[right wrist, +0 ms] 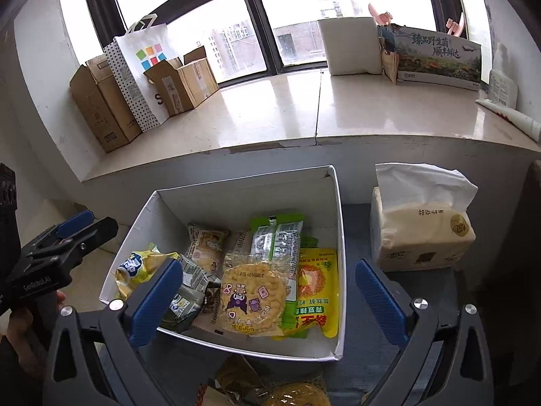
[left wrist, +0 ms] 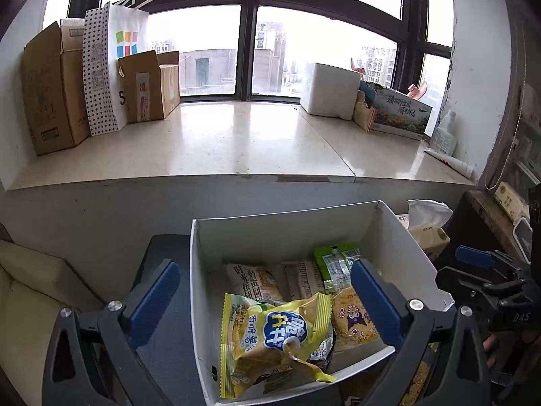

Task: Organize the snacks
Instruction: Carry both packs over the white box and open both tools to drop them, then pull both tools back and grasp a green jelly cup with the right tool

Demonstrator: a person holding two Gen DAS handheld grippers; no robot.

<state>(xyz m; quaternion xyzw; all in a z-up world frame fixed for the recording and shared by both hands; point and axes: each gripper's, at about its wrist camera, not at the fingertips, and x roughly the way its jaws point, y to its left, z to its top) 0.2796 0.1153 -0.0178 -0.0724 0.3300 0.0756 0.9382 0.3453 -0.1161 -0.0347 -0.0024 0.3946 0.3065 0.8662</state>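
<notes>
A white cardboard box (left wrist: 287, 230) (right wrist: 236, 196) stands on a dark blue surface, holding several snack packets. A yellow chip bag (left wrist: 280, 335) (right wrist: 138, 267) lies at its near left, and a round cracker packet (left wrist: 355, 321) (right wrist: 250, 294) beside it. Green packets (left wrist: 334, 260) (right wrist: 277, 237) lie further back. My left gripper (left wrist: 265, 267) hovers open over the box's left side, gripping nothing. My right gripper (right wrist: 270, 265) hovers open over the box's near edge, also holding nothing. More loose snacks (right wrist: 294, 392) lie in front of the box.
A tissue pack (right wrist: 422, 233) (left wrist: 429, 226) stands right of the box. Behind runs a marble window sill (left wrist: 236, 142) with cardboard boxes (left wrist: 50, 94), a paper bag (left wrist: 115, 67) and a white foam box (left wrist: 328, 91). A cream cushion (left wrist: 30, 291) lies at the left.
</notes>
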